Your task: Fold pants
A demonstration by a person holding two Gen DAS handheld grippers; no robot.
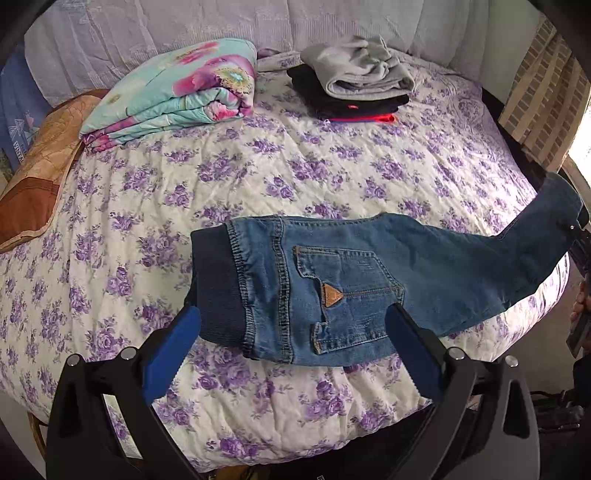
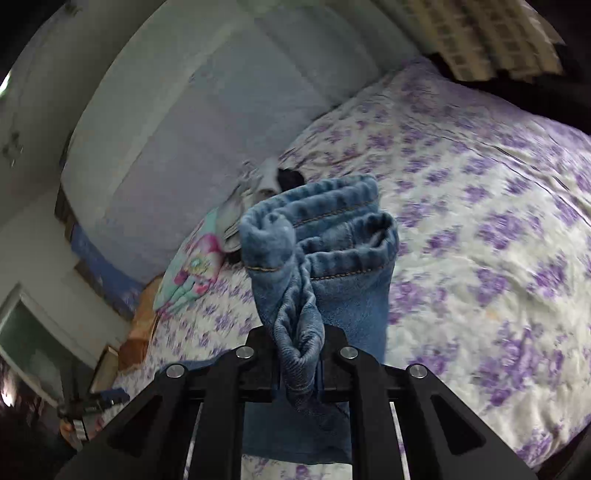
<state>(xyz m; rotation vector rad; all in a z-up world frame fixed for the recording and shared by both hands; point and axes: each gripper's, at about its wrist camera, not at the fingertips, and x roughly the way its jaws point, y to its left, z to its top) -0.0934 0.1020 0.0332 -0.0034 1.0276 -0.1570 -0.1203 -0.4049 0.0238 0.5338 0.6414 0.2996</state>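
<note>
Blue-padded fingers (image 1: 173,343) of the left gripper (image 1: 291,332) stand wide apart over the jeans' (image 1: 332,280) waistband end, gripping nothing. Those jeans lie across the purple-flowered bedspread (image 1: 258,166), one leg lifted toward the right gripper (image 2: 298,354), whose jaws pinch the bunched leg hems. Behind sit a folded floral quilt (image 1: 177,88) and stacked clothes (image 1: 354,81).

Bed (image 1: 258,177) in purple-flowered quilt, pale wall (image 1: 147,33), perhaps padded

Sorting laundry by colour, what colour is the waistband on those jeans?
Dark navy waistband, on mid-blue jeans; clearest in the left wrist view.
</note>
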